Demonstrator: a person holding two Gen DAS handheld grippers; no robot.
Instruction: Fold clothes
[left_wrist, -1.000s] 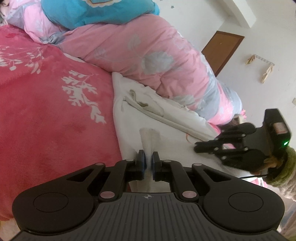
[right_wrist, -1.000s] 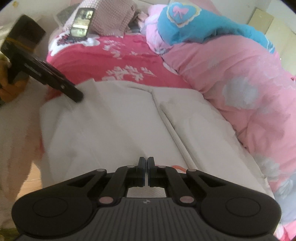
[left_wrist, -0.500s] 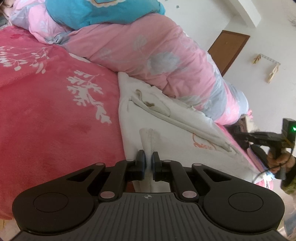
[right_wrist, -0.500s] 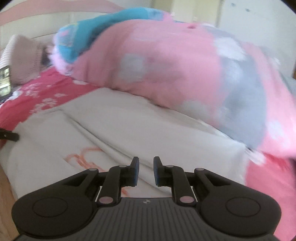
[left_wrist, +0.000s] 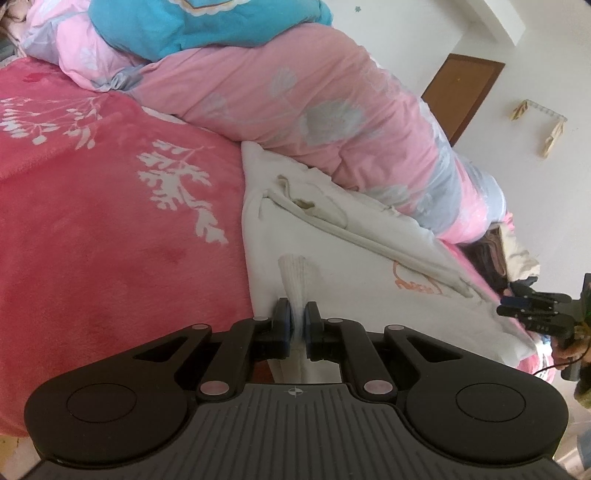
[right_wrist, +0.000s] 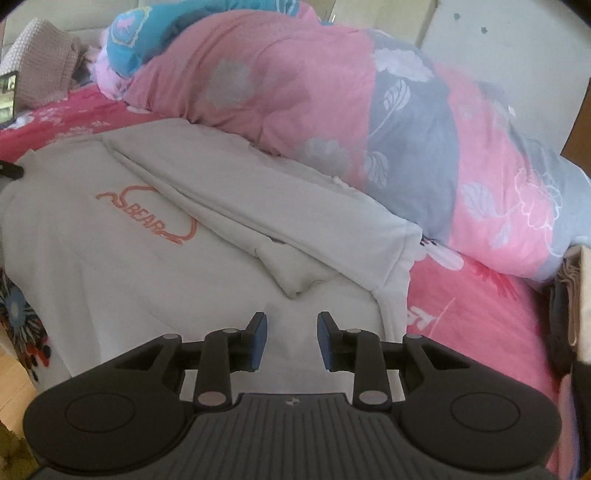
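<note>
Cream fleece is what matters: the sweatshirt (right_wrist: 155, 258) lies spread along the bed's near edge, its long axis running between the two hands, the orange "BEAR" print (right_wrist: 147, 212) toward the left-hand end and the hem end under the right gripper (right_wrist: 288, 341). That gripper's fingers (right_wrist: 258, 341) are opening with nothing between them, only cloth below, and a folded sleeve (right_wrist: 295, 273) lies just ahead of them. At the other end the left gripper (left_wrist: 296, 325) is clamped on a ribbed cuff (left_wrist: 295, 273) pinched upright between its pads, at the edge where the sweatshirt meets the red blanket (left_wrist: 110, 221). My judgement is that the right hand is nearer the free hem and would take it. Behind the garment the pink quilt (right_wrist: 332, 110) crowds the far side and touches the cloth, leaving little room to fold that way
</note>
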